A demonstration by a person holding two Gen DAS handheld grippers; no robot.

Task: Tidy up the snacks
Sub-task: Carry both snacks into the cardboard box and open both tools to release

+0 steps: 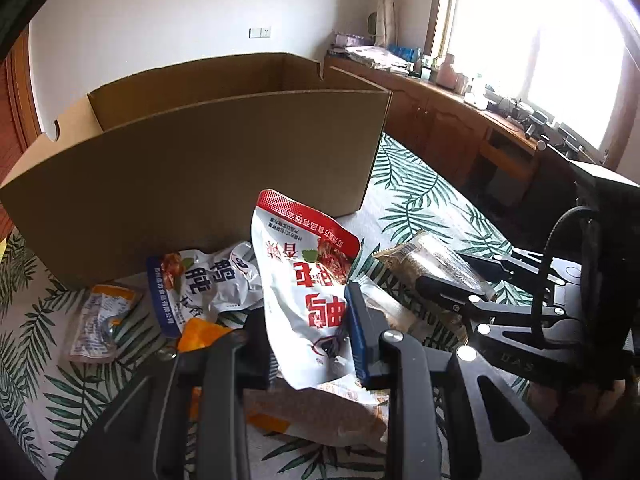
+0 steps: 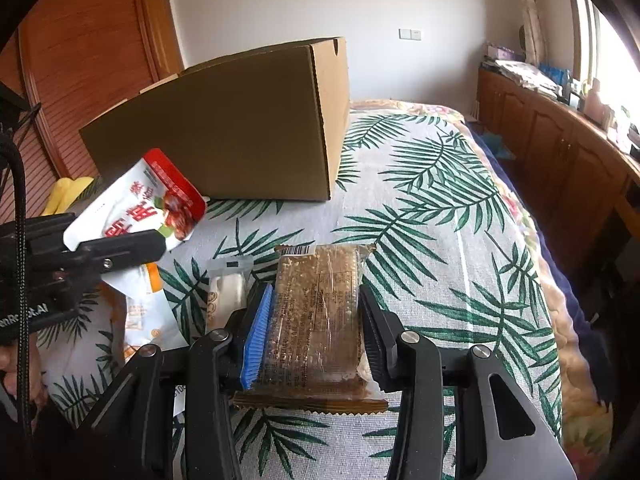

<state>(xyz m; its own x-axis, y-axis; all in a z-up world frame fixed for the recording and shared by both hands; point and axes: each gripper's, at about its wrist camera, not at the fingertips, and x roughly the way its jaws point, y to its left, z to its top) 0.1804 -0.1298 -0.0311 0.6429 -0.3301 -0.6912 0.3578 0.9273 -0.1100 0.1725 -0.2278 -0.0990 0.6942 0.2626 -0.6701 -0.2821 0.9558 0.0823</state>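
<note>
Snacks lie scattered on a leaf-print cloth (image 1: pixel 404 184) in the left wrist view, in front of an open cardboard box (image 1: pixel 208 160) that fills the far side. The left gripper (image 1: pixel 308 340) pinches a white pouch with a red top (image 1: pixel 304 280) between its pads, and the pouch stands up from the jaws, lifted off the cloth. To the left of it a white pouch with a blue edge (image 1: pixel 204 284) lies crumpled near the box, and farther left a small clear packet (image 1: pixel 100 324) rests flat. An orange wrapper (image 1: pixel 200 334) shows just beside the near left finger. On the right the right gripper (image 1: pixel 452 284) is closed on a brown biscuit pack (image 1: pixel 424 256). A wooden cabinet (image 1: pixel 448 120) runs along the far right under a bright window (image 1: pixel 536 48).

In the right wrist view, the right gripper (image 2: pixel 316 320) clamps the brown biscuit pack (image 2: pixel 316 312) by its long sides, blue pad on the left; whether the pack rests on the leaf-print cloth (image 2: pixel 440 208) or hangs just above it I cannot tell. Just to its left lies a small white packet (image 2: pixel 228 292). At the left edge the left gripper (image 2: pixel 120 246) holds the white pouch with a red top (image 2: pixel 140 204) tilted in the air, near the front of the cardboard box (image 2: pixel 224 132). Below that gripper a white and orange bag (image 2: pixel 148 320) lies on the cloth.
</note>
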